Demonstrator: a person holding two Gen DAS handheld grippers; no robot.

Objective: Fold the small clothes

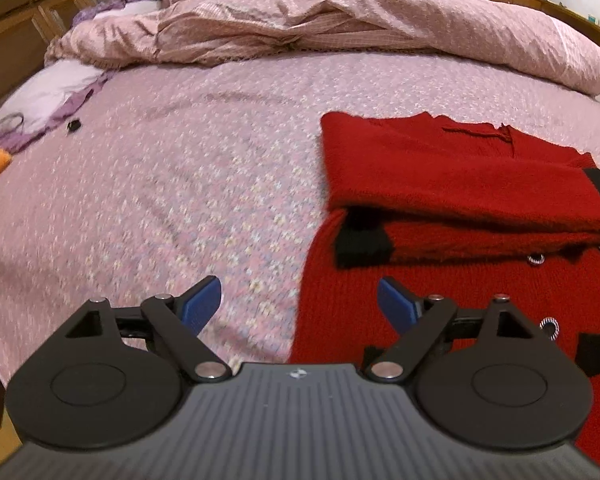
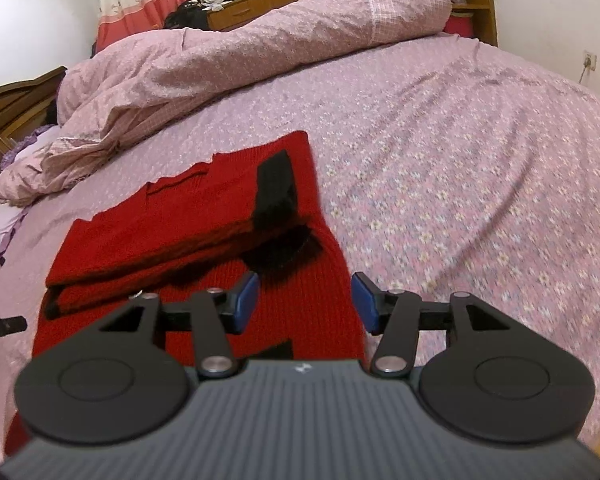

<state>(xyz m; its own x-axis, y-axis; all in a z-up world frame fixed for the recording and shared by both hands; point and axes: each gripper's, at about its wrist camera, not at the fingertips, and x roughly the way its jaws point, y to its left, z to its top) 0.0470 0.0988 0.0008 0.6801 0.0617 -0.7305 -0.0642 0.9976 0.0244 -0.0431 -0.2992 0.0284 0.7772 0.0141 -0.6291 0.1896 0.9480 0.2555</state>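
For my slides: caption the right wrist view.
Open right gripper above a partly folded red sweater on a floral bedsheet.

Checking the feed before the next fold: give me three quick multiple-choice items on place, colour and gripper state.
1. Where does the red sweater lie?
A. on the bed
B. on a chair
C. on the floor

2. What colour are its cuffs?
A. white
B. black
C. yellow

3. How do the left gripper and the right gripper stand?
A. both clamped on cloth
B. one holds a sleeve
C. both open, empty

Key: 1 A, floral sheet all around it; 2 B, dark bands at the sleeve ends; 3 C, nothing between the blue pads.
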